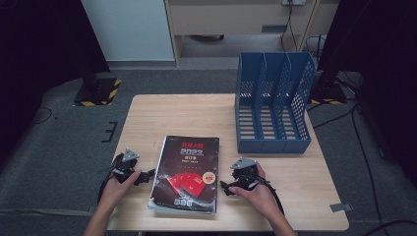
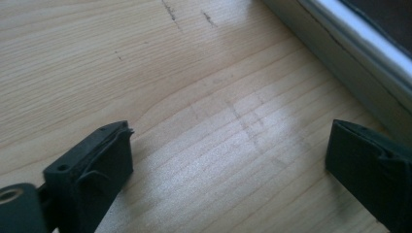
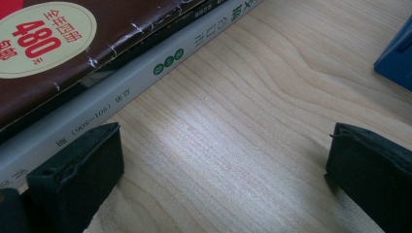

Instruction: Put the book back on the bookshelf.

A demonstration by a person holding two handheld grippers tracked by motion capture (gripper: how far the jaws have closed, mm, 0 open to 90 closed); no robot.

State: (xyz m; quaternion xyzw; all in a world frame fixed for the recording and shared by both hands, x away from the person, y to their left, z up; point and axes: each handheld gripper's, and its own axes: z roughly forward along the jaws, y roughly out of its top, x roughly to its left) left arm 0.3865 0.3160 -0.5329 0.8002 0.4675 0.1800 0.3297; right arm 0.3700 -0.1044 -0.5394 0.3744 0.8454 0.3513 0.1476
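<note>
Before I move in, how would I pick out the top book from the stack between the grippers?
On the light wooden table, left of the blue three-slot file rack, a small stack lies at the near edge. The top book has a glossy dark cover with red title lettering and a round cream sticker; the pale-spined book beneath is light.

A blue three-slot file rack (image 1: pixel 273 105) stands upright at the far right of the wooden table (image 1: pixel 162 115), its open slots facing the near edge. A yellow-and-black striped base plate (image 1: pixel 98 92) lies on grey carpet beyond the table's far left corner.
</note>
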